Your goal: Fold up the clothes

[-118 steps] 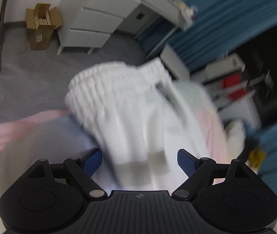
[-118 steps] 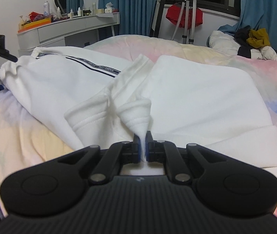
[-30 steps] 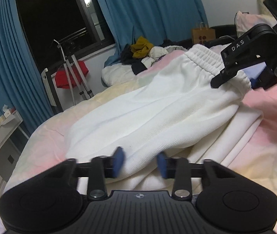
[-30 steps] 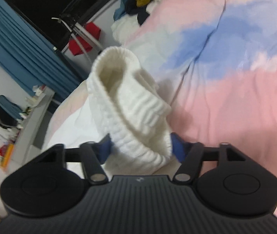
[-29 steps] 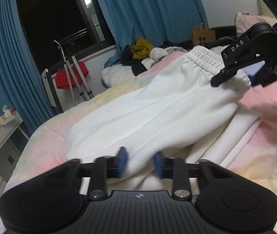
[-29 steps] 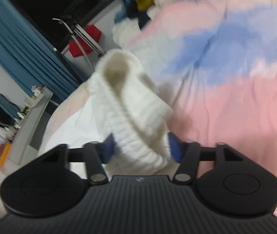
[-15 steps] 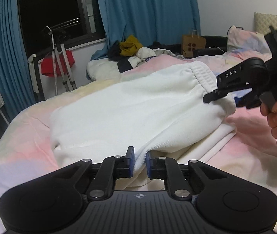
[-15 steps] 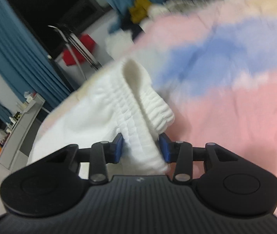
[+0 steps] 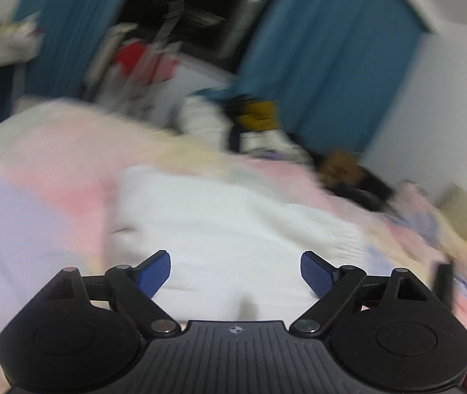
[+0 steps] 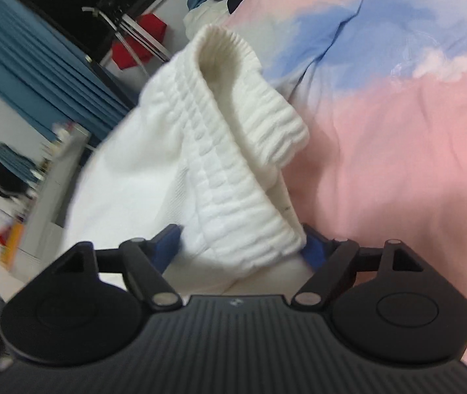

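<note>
Item: white sweatpants (image 9: 233, 226), lying folded on a bed with a pastel bedspread (image 10: 397, 151) of pink, blue and pale yellow.

Left gripper (image 9: 235, 271): jaws opening, blue pads spread wide, nothing pinched. The white cloth lies flat just ahead of and below the pads, apart from both. This view is smeared by motion; fine detail cannot be told.

Right gripper (image 10: 242, 241): jaws opening. The ribbed elastic waistband (image 10: 233, 131) of the sweatpants sits between the pads in a thick roll. The fabric fills the gap and meets both blue pads, yet it bulges loosely and is not squeezed. The waistband rises from the gripper toward the far end of the bed, its open end gaping upward.

Surroundings: blue curtains (image 9: 325, 75), a dark window (image 9: 200, 6), a red garment (image 10: 138, 41) on a stand, a heap of clothes (image 9: 253, 128) beyond the bed, a white dresser (image 10: 53, 184) at the left.
</note>
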Demonstrator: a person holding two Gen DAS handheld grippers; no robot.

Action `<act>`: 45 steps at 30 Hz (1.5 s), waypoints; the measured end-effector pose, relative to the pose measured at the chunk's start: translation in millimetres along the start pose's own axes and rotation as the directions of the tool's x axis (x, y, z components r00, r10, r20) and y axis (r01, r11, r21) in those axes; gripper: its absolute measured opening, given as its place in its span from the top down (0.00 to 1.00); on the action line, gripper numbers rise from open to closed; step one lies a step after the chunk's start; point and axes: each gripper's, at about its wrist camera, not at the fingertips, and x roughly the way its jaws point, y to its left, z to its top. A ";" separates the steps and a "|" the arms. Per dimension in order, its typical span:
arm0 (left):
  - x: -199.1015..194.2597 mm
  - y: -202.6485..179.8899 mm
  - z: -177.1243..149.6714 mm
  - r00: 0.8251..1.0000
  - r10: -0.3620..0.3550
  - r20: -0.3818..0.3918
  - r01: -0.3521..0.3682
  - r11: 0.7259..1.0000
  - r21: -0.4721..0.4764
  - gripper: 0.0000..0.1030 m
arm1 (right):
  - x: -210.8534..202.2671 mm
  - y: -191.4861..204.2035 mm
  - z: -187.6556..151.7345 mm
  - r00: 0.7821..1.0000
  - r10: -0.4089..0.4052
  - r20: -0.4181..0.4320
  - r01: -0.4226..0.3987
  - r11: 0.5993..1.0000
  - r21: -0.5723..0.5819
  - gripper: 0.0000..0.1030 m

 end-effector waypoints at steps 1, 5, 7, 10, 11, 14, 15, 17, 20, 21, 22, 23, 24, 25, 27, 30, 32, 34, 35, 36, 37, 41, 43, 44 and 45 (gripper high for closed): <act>4.9 9.7 0.8 0.999 0.039 -0.024 -0.040 0.999 -0.034 0.14 | 4.1 -1.9 0.7 1.000 0.009 -0.003 -0.009 1.000 0.006 0.15; 18.8 44.2 2.3 0.988 0.113 -0.109 -0.131 0.976 -0.171 0.15 | 9.9 -3.8 4.4 0.997 0.080 0.006 -0.080 0.996 0.047 0.11; 20.6 56.0 3.0 0.987 0.100 -0.128 -0.128 0.965 -0.229 0.15 | -1.2 8.3 7.0 0.989 0.144 0.040 -0.145 0.989 0.022 0.11; 20.3 68.9 5.2 0.989 0.063 -0.137 -0.102 0.950 -0.295 0.15 | -18.4 22.6 11.8 0.962 0.254 0.102 -0.254 0.967 -0.015 0.11; 20.2 73.1 5.9 0.989 0.052 -0.139 -0.094 0.944 -0.316 0.14 | -21.1 24.2 13.4 0.955 0.274 0.119 -0.273 0.962 -0.019 0.11; 21.6 78.5 3.3 0.987 0.057 -0.149 -0.102 0.944 -0.315 0.14 | -7.2 14.5 15.4 0.970 0.223 0.101 -0.228 0.973 0.040 0.11; 21.1 79.4 2.1 0.986 0.063 -0.151 -0.108 0.944 -0.313 0.14 | -0.5 8.4 14.6 0.977 0.196 0.087 -0.202 0.977 0.069 0.11; 20.0 81.2 -0.3 0.985 0.075 -0.155 -0.121 0.943 -0.310 0.14 | 13.2 -3.9 11.7 0.988 0.148 0.053 -0.154 0.981 0.118 0.25; 16.0 83.9 -5.9 0.982 0.086 -0.168 -0.135 0.942 -0.307 0.12 | 15.1 -2.6 9.0 0.991 0.120 0.055 -0.125 0.986 0.107 0.34; 16.1 86.4 -7.7 0.982 0.077 -0.171 -0.130 0.938 -0.322 0.12 | 10.5 1.9 8.7 0.991 0.116 0.070 -0.122 0.989 0.087 0.45; 16.1 88.9 -9.4 0.982 0.069 -0.173 -0.125 0.933 -0.337 0.12 | 5.8 6.5 8.4 0.990 0.113 0.084 -0.119 0.991 0.066 0.49; 16.4 91.5 -11.1 0.983 0.061 -0.176 -0.120 0.928 -0.352 0.12 | 0.2 11.9 8.0 0.987 0.122 0.102 -0.127 0.991 0.048 0.54; 20.6 95.3 -11.1 0.983 0.045 -0.180 -0.111 0.921 -0.374 0.12 | -5.6 17.4 7.6 0.984 0.133 0.120 -0.137 0.990 0.029 0.56; 24.9 99.1 -11.1 0.982 0.030 -0.184 -0.102 0.913 -0.396 0.12 | -11.4 23.0 7.1 0.980 0.144 0.138 -0.147 0.989 0.010 0.57; 31.2 106.5 -12.1 0.981 0.004 -0.192 -0.087 0.899 -0.429 0.10 | -10.4 27.3 6.0 0.982 0.124 0.142 -0.123 0.992 -0.018 0.57; 39.8 109.0 -15.0 0.980 -0.005 -0.200 -0.079 0.908 -0.411 0.13 | -3.3 20.6 4.9 0.989 0.086 0.123 -0.087 0.996 -0.003 0.58; 41.1 106.2 -15.2 0.979 -0.003 -0.206 -0.078 0.918 -0.388 0.27 | -1.8 14.8 5.3 0.989 0.090 0.118 -0.093 0.995 0.023 0.59; 38.5 104.3 -14.5 0.980 -0.002 -0.200 -0.076 0.921 -0.382 0.40 | -4.5 13.3 5.2 0.987 0.100 0.123 -0.104 0.994 0.027 0.61; 36.3 103.9 -13.9 0.981 -0.003 -0.194 -0.073 0.920 -0.385 0.45 | -8.1 17.9 5.9 0.985 0.109 0.134 -0.111 0.994 0.008 0.62; 34.0 103.4 -13.2 0.982 -0.004 -0.187 -0.070 0.919 -0.389 0.52 | -11.6 22.9 6.7 0.982 0.122 0.144 -0.122 0.993 -0.008 0.63; 30.3 100.2 -9.1 0.986 -0.008 -0.169 -0.059 0.919 -0.390 0.58 | -15.5 27.5 8.0 0.978 0.140 0.154 -0.139 0.990 -0.017 0.63; 13.8 77.8 19.7 0.996 -0.017 -0.088 -0.019 0.921 -0.389 0.64 | -33.9 43.3 18.4 0.952 0.228 0.204 -0.227 0.973 -0.029 0.66; 5.3 65.0 36.1 0.999 -0.021 -0.046 0.001 0.923 -0.386 0.66 | -44.3 46.3 26.0 0.933 0.275 0.231 -0.278 0.960 -0.023 0.66; 1.9 56.3 45.0 0.999 -0.027 -0.027 0.015 0.924 -0.381 0.66 | -49.6 46.5 30.7 0.924 0.293 0.245 -0.297 0.955 -0.018 0.66; -1.4 47.4 54.0 0.999 -0.034 -0.010 0.028 0.926 -0.376 0.66 | -54.9 46.6 35.6 0.915 0.309 0.259 -0.316 0.949 -0.013 0.66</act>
